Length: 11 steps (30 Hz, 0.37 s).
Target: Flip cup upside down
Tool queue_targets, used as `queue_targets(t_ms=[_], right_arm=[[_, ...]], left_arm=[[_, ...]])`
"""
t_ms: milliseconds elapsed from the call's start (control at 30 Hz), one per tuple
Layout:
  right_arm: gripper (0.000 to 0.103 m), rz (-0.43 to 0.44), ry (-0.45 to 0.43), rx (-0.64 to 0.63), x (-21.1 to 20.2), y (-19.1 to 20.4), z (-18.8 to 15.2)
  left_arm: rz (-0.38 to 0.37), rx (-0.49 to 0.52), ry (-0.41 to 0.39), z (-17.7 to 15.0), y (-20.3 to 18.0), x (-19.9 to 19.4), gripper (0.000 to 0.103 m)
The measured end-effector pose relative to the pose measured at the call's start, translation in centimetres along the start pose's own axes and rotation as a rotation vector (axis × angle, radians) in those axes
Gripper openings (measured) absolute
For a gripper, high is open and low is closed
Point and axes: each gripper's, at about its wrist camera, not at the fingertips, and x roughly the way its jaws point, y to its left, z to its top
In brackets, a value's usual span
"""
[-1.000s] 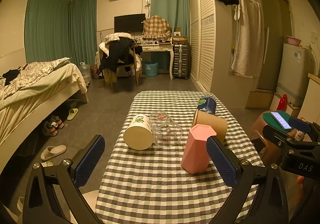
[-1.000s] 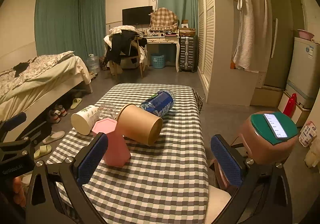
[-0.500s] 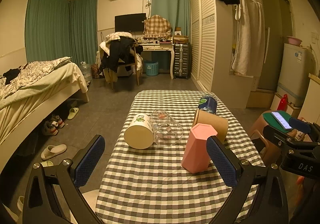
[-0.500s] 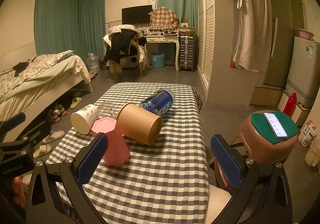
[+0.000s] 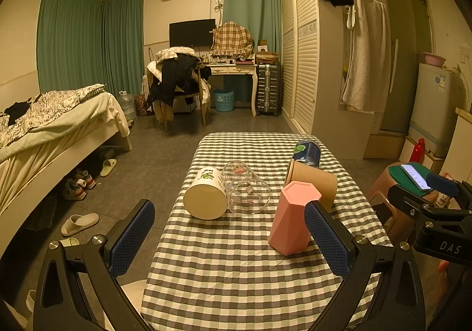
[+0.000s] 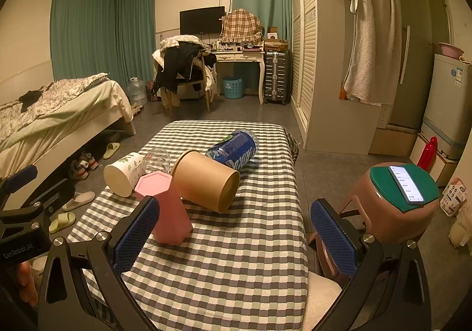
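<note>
**Kid:** Where were the cups when you looked?

**Me:** They sat on the checked table [image 5: 224,266]. The pink cup [image 5: 292,217] stood with its closed end up and its wide end down, so I judged it was flipped already. Four more lay on their sides: a white cup [image 5: 206,196], a clear glass cup [image 5: 246,192] touching it, a brown paper cup [image 6: 206,183], and a blue printed cup [image 6: 234,148] just behind the brown one.

**Kid:** What were your grabbers doing?

**Me:** My left gripper [image 5: 228,239] had its fingers spread wide with nothing between them. My right gripper [image 6: 236,233] was spread wide and empty too. Both hung over the near edge of the table.

**Kid:** Which cup looked hard to pick up?

**Me:** I thought the glass one, because it looked slippery and could break. The paper cup looked light and soft, so a hard squeeze might crush it. I would pinch it gently across its round wall, near the middle.

**Kid:** Was anything hard to see?

**Me:** Yes. The pink cup hid part of the brown cup from the left camera. I could not tell what the blue cup was made of. The small pink and white bits seen through the glass were too blurry to name.
</note>
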Motion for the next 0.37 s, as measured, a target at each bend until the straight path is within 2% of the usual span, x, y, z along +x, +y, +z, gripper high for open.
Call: queue_targets(t_ms=[367], right_arm=[[0.103,-0.002,0.011,0.001,0.22,0.06,-0.10]], left_arm=[[0.005,0.010,-0.002,-0.20,0.11,-0.08,0.103]])
